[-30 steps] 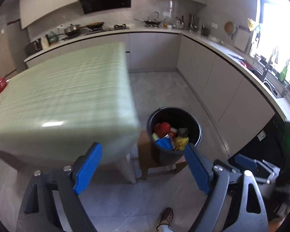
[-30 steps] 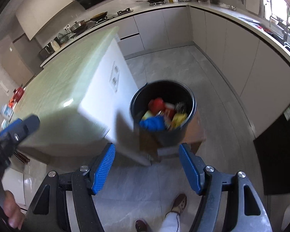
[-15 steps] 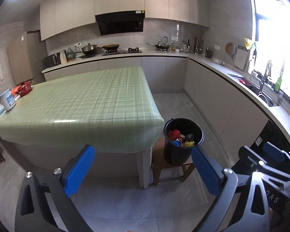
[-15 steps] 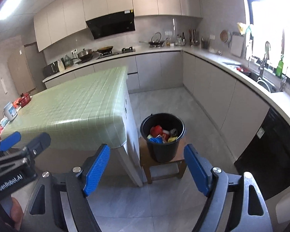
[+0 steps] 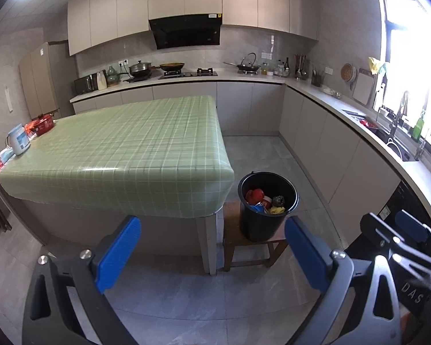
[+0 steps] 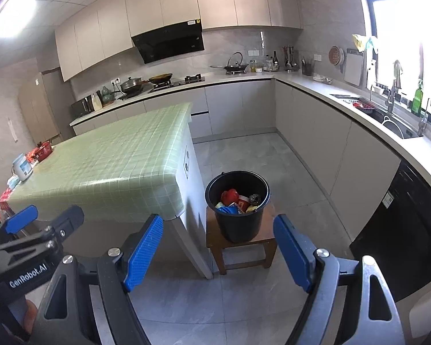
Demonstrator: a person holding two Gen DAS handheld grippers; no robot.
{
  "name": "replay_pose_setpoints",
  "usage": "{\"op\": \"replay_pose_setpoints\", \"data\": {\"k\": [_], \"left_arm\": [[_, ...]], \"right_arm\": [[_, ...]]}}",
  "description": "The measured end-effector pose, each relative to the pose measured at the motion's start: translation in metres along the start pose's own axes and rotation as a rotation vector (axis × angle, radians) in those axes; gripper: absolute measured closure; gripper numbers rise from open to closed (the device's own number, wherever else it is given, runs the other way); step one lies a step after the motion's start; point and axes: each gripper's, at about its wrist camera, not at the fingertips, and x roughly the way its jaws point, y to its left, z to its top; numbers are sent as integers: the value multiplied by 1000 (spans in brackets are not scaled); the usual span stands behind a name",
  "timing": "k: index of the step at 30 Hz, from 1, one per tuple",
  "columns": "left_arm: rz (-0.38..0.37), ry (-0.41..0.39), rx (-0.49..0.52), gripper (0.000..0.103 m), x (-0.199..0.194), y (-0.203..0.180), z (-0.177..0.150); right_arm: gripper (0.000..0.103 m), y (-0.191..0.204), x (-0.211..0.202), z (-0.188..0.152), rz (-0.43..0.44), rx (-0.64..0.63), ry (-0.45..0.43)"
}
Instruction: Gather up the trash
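Observation:
A black bucket [image 5: 261, 224] [image 6: 238, 227] stands on a low wooden stool [image 5: 232, 238] [image 6: 238, 244] beside the corner of the green checked table [image 5: 129, 143] [image 6: 115, 166]. Mixed trash [image 5: 264, 199] [image 6: 237, 199], red, blue and yellow pieces, lies inside it. My left gripper [image 5: 211, 220] is open, with nothing between its blue pads, held back from the bucket and above the floor. My right gripper [image 6: 217, 218] is also open and holds nothing, with the bucket seen straight ahead between its pads. Each gripper shows at the edge of the other's view.
A white appliance [image 5: 18, 141] and red packets [image 5: 43, 122] sit at the table's far left end. Grey cabinets and counters run along the back and right walls, with a sink [image 6: 399, 126] and a black appliance front [image 6: 402, 244]. Grey tiled floor [image 5: 258, 149] lies beyond the bucket.
Both grippers have pulled back and risen away from the bucket, which now looks smaller and farther off. Their jaws stand wider than a second ago.

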Motion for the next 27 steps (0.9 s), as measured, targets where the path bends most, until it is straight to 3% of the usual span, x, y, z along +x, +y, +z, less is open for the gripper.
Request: {"op": "replay_pose_setpoints", "data": {"k": [27], "left_arm": [[49, 4, 14, 2, 0, -6, -4]], "right_arm": [[22, -5, 8, 5, 6, 5, 10]]}}
